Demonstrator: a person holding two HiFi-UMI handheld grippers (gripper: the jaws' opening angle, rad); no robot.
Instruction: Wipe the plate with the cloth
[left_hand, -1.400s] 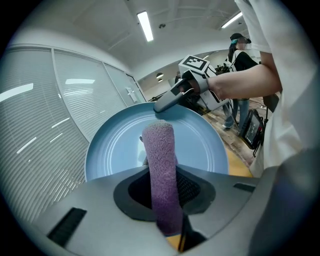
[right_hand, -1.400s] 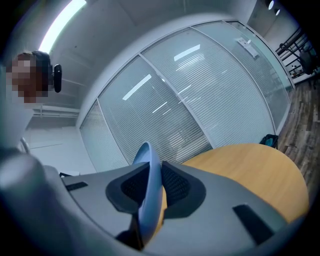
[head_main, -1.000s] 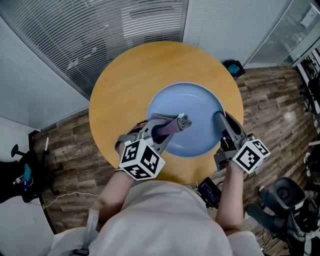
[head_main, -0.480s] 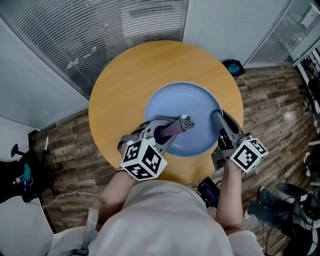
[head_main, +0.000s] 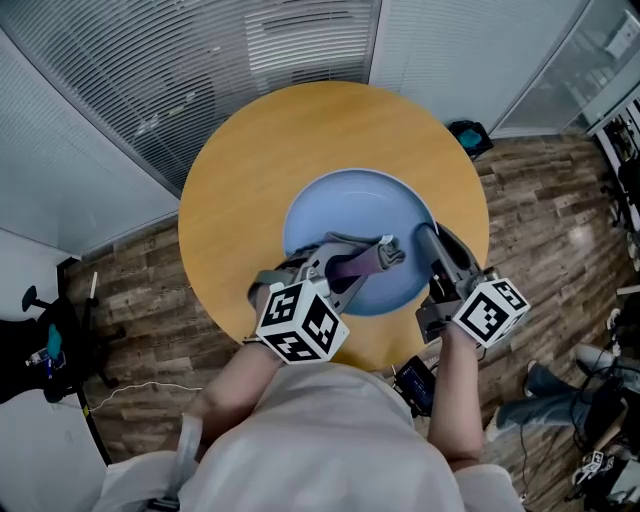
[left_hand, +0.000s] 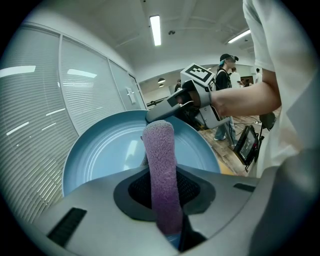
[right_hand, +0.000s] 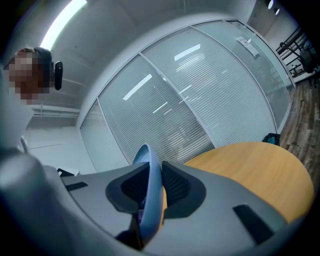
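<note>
Over the round, honey-coloured wooden table (head_main: 250, 150) the person holds a tool in each hand, and both are busy with the one wide, pale blue plate (head_main: 340, 205). At the plate's right-hand edge the right gripper (head_main: 432, 245) has its two jaws closed on the rim, a narrow gap between them filled by the thin blue edge that runs up between the dark pads. Its view looks along the plate edge-on, with the tabletop lying off to one side, so the plate seems tipped up rather than lying flat (whether its far edge rests on the wood I can't make out from where I stand). The left gripper (head_main: 350, 262) comes in from the near side, angled downward, with its jaws pinched tight on a rolled mauve terry cloth (left_hand: 162, 170). That roll sticks out past the fingertips, and its free end sits against the plate's blue face, right of the middle, close to the right gripper's jaws.
</note>
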